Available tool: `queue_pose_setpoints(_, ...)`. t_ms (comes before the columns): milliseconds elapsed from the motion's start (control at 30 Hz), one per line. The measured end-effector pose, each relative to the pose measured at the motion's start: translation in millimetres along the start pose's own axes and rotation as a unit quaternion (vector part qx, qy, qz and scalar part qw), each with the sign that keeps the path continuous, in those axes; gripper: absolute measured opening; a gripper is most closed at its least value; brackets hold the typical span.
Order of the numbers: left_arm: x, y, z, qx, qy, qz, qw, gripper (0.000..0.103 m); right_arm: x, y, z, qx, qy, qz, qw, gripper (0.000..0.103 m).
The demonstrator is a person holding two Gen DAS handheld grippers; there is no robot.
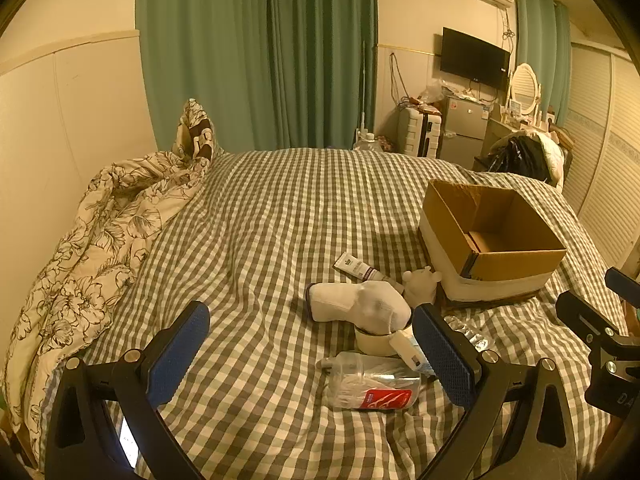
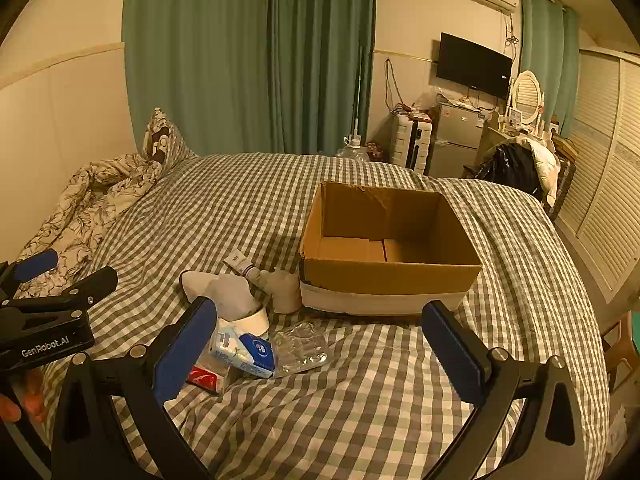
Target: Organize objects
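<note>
While spread, left hand-held gripper (image 1: 310,356) flanks sock (image 1: 360,307)

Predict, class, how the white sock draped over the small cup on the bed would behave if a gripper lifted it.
The white sock sags over the cup, so it is probably floppy and would dangle from the pinch. It looks like light cloth, unlikely to slip between the pads. Since it covers the rim, lifting it may tip or drag the cup.

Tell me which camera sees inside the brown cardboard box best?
The right wrist view: the open brown cardboard box sits near the middle, showing its bare floor. The left wrist view has it off to the right, its near wall hiding more of the floor.
</note>
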State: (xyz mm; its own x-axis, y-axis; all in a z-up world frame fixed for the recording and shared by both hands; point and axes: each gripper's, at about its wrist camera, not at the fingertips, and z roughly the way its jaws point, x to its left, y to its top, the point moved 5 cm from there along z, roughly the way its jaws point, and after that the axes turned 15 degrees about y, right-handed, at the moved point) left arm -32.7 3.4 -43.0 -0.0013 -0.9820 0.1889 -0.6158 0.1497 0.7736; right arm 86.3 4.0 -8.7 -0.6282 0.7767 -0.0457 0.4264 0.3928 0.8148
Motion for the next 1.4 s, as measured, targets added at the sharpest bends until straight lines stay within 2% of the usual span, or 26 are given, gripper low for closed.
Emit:
queue_pose_setpoints(500,-5,-2,-2,0.001,-0.026,0.02,0.9995,0.103,0,-3,-4,0.001,-0.015,0.01,1.0,0.103)
queue_pose_setpoints(867,-12,-3,13,0.01,-0.041,0.037,0.9984,0.103,-8,-8,6,0.014,-0.017,0.025,0.999,0.103)
queue_pose_setpoints(1100,-18,-15,34,0.033,-0.044,0.055,0.997,0.103,-14,-11,21,0.032,-0.025,0.035,0.999,0.103)
queue_pose_setpoints(1400,-30,-53,68,0.102,-0.063,0.09,0.9887,0.103,-27,-17,40,0.064,-0.036,0.052,0.996,0.103)
